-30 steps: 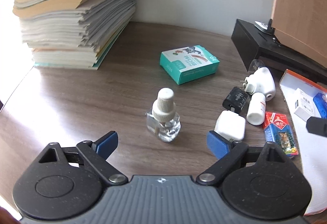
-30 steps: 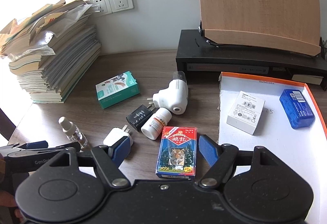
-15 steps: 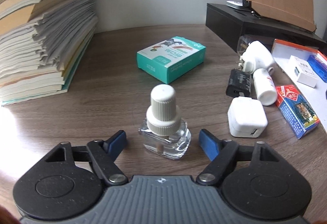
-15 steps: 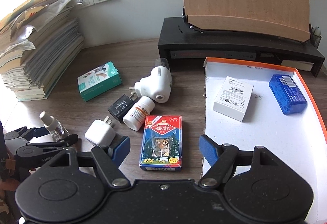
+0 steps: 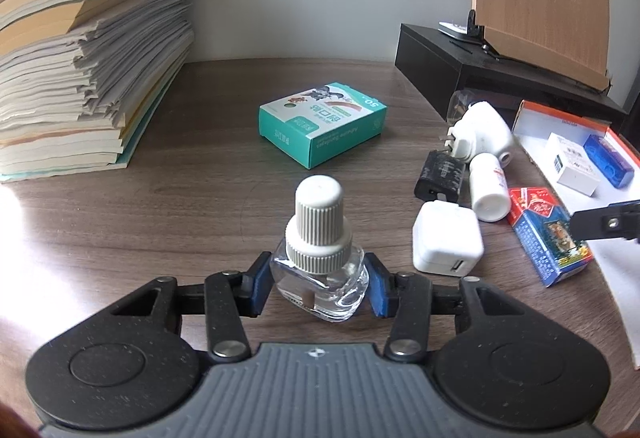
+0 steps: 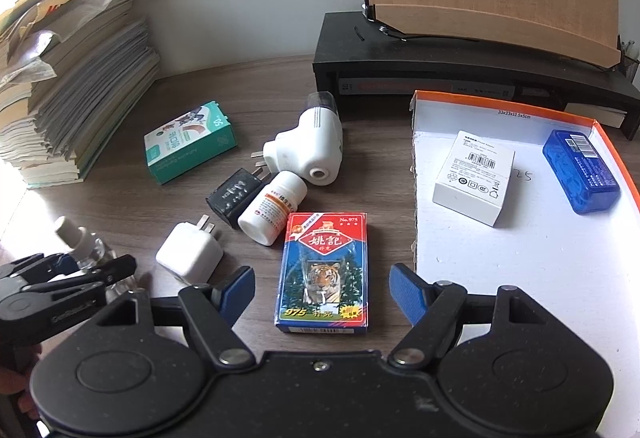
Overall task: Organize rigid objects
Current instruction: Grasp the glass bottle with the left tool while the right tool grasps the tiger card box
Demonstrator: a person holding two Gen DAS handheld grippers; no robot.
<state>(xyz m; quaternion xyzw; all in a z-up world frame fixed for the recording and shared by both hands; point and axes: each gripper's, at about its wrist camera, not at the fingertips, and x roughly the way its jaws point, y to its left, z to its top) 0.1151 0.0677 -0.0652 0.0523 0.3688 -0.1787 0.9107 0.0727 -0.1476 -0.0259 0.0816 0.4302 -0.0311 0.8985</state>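
Left claw (image 5: 318,288) just closed; glass bottle (image 5: 320,278) now pinched between pads.

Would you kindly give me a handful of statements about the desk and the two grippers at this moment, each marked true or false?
1. The left gripper is shut on the glass bottle. True.
2. The right gripper holds the playing-card box. False: its jaws stand open either side of the box, not touching.
3. The blue case lies in the orange-rimmed tray. True.
4. The teal box lies in the tray. False: it lies on the desk, near the paper stack.
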